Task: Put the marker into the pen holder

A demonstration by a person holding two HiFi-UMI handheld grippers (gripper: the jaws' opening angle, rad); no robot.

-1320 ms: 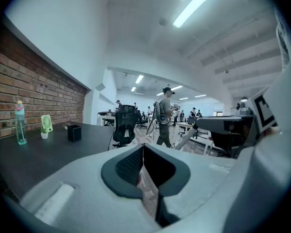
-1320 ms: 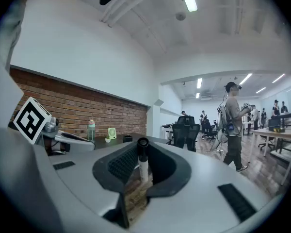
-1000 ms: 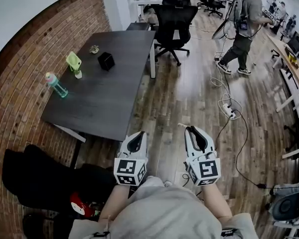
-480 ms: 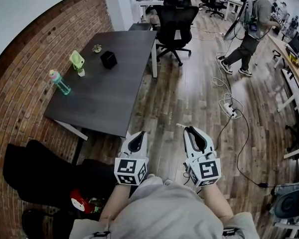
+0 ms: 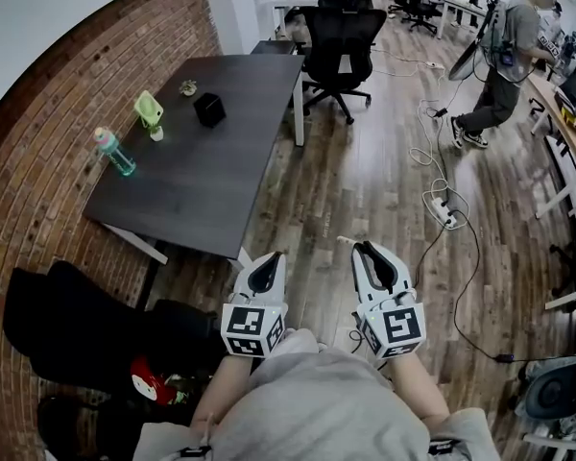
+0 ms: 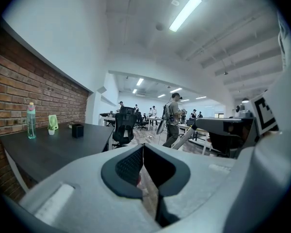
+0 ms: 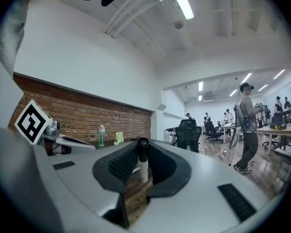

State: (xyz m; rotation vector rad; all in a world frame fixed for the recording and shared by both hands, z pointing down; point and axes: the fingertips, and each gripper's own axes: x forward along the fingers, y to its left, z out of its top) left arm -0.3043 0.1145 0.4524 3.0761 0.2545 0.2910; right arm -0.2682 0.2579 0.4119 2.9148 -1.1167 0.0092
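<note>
Marker (image 7: pixel 143 165) is clamped btwn the fingers (image 7: pixel 120 163) of the right gripper (image 5: pixel 363 248), mid-frame in the right gripper view. It stands upright, black cap on top, white barrel below, pads pressing it from both sides. Any print on the barrel is too small to read. In the head view its white end pokes out just left of that gripper's tip, lower centre of frame, over the wood floor (image 5: pixel 365 181) & well apart from the surface (image 5: pixel 206 185)

Pen holder (image 5: pixel 208 109), a small black box-shaped pot, stands on the dark surface in the upper left of the head view, near its far end. Just left of it is a small green item (image 5: pixel 148 115). Further left & lower is a teal bottle (image 5: pixel 113 152) w/ pink cap, label unreadable. All three also show at the left edge of the left gripper view

Left gripper (image 6: pixel 143 148) is at lower centre-left of the head view, beside the right one. Its fingers (image 6: pixel 128 166) are closed tip to tip w/ nothing btwn them. Each gripper carries a cube (image 5: pixel 248 327) w/ black-&-white square code patterns

Around them:
- brick wall (image 5: pixel 38 161) along the left edge
- black office chair (image 5: pixel 344 32) at top centre
- white power strip (image 5: pixel 442 214) w/ cables, right of centre
- a person (image 5: pixel 504 65) w/ backpack at upper right
- dark bags (image 5: pixel 77 325) at lower left
</note>
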